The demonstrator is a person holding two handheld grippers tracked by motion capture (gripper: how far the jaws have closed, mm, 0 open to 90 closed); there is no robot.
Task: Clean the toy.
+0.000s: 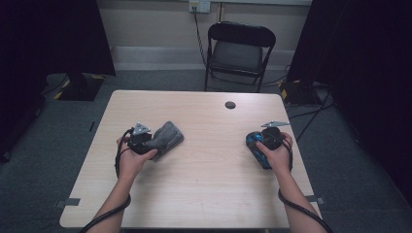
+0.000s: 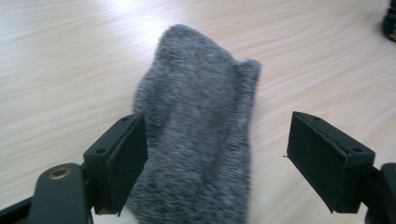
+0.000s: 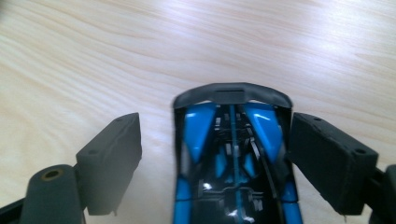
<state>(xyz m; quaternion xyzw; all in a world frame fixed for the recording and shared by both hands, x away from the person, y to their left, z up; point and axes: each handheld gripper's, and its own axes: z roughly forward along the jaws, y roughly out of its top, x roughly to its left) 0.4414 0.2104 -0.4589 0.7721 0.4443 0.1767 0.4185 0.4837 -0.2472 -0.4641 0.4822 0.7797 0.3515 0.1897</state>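
On table (image 1: pixel 204 170), left half, we see grey sock (image 1: pixel 167 138) lying flat, long axis slanting away and to right from left gripper (image 1: pixel 151 144). Left gripper view: sock (image 2: pixel 198 140) runs straight ahead between jaws; left pad touches its edge, right pad well apart. We read left gripper (image 2: pixel 217 161) as wide open, gripping nothing. Right half: blue-black toy car (image 1: pixel 257 148) beneath right gripper (image 1: pixel 260 145), long axis along gripper's reach. Right gripper view: car (image 3: pixel 233 154) between spread jaws of right gripper (image 3: pixel 217 161), right pad against its side, left pad clear; no squeeze.
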